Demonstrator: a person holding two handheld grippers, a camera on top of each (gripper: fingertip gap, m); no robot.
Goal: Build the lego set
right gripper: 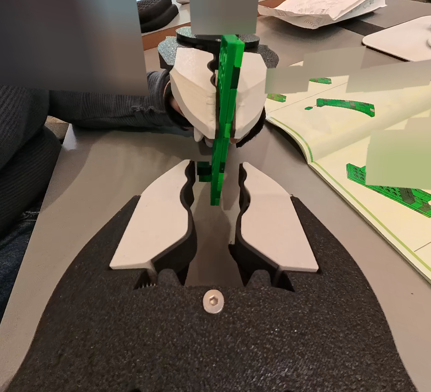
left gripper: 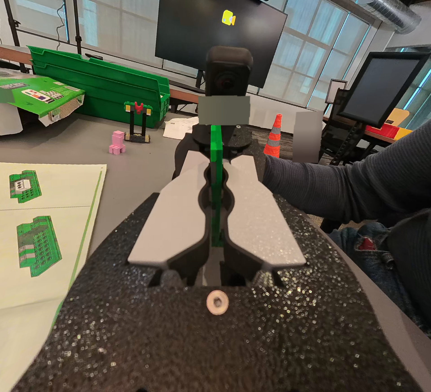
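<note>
Over grey table point(right gripper: 98, 166), left gripper point(left gripper: 216, 171) fingers clamp green plate point(left gripper: 215, 185) edgewise; right gripper point(right gripper: 215, 171) fingers spread around it.

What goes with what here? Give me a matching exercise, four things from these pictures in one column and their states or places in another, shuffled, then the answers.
Things:
1. left gripper
2. right gripper
3. pink figure
4. instruction booklet

States:
A. lying open on the table
B. open, fingers either side of the green plate's end
C. standing on the table
D. shut on the green plate

Pairs: 1-D, 2-B, 3-C, 4-A
</note>
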